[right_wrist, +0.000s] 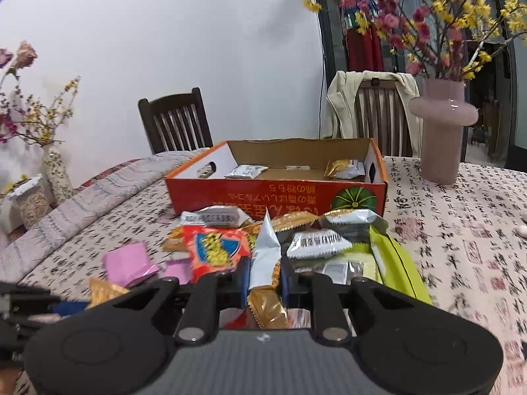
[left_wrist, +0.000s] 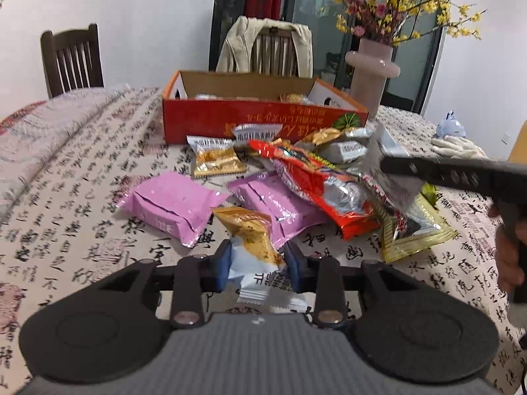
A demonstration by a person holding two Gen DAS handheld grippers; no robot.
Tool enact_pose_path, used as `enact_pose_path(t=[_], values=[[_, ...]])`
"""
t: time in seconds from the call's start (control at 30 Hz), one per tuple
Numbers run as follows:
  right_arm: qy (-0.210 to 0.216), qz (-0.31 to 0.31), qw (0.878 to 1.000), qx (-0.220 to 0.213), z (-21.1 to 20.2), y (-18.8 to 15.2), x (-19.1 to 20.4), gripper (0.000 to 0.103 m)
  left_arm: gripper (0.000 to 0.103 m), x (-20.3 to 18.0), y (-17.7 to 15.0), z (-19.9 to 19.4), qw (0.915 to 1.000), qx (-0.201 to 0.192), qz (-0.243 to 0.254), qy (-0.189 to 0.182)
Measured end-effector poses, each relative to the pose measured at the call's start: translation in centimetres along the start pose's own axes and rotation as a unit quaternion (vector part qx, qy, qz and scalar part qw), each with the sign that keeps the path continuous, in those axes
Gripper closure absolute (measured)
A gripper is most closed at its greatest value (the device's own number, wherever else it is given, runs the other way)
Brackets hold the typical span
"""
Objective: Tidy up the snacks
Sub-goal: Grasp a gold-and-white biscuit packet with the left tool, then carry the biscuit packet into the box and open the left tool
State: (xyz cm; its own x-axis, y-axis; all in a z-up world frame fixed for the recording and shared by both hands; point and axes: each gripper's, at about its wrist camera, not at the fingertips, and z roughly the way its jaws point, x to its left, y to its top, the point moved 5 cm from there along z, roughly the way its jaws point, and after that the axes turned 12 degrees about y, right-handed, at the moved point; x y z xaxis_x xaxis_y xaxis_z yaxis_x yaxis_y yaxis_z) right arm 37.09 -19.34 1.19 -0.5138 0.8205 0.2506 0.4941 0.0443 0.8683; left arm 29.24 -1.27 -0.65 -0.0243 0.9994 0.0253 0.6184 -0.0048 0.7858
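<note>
A pile of snack packets lies on the table in front of an open orange-red cardboard box (left_wrist: 263,125) (right_wrist: 276,194) that holds a few packets. My left gripper (left_wrist: 258,265) is shut on a small gold-and-white snack packet (left_wrist: 253,247), near two pink packets (left_wrist: 171,205). My right gripper (right_wrist: 265,279) is shut on a silver-and-gold snack packet (right_wrist: 265,256) that stands upright between the pads, above the pile. The right gripper also shows in the left wrist view (left_wrist: 461,171), over a long red packet (left_wrist: 316,181). A green packet (right_wrist: 395,263) lies to the right.
The table has a calligraphy-print cloth (left_wrist: 66,197). A pink vase with flowers (left_wrist: 370,75) (right_wrist: 441,128) stands right of the box. Two wooden chairs (right_wrist: 176,121) stand behind, one draped with a cream jacket (left_wrist: 266,46). A small vase (right_wrist: 57,171) stands far left.
</note>
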Motion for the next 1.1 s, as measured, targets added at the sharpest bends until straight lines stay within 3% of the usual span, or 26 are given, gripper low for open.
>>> enact_pose_path(t=[0.4,0.57,0.7,0.83,0.97,1.1], values=[[0.000,0.000,1.000,-0.010,-5.8,-3.2,2.1,0.086,0.068,0.5,1.4,-2.9,0.9994,-0.033,-0.002,0.008],[-0.010,-0.005,1.000,-0.014,-5.8,-2.3,1.8,0.086,0.068,1.7,5.2,-2.6,0.9979,-0.061,0.002,0.022],[-0.014,-0.032,0.999,-0.022,-5.3,1.2,1.3,0.086,0.068,3.2,11.1,-0.9,0.9969,-0.077,0.000,0.011],[-0.012,-0.061,0.997,-0.034,-3.3,7.2,-0.1,0.086,0.068,3.9,18.6,3.1,0.9960,-0.090,0.002,-0.003],[-0.016,-0.077,0.996,-0.034,1.3,14.1,-2.7,0.086,0.068,3.8,24.5,9.9,0.9981,-0.055,-0.015,-0.024],[-0.017,-0.072,0.997,0.004,9.0,19.4,-6.0,0.086,0.068,2.6,27.9,17.6,0.9987,-0.017,-0.024,-0.043]])
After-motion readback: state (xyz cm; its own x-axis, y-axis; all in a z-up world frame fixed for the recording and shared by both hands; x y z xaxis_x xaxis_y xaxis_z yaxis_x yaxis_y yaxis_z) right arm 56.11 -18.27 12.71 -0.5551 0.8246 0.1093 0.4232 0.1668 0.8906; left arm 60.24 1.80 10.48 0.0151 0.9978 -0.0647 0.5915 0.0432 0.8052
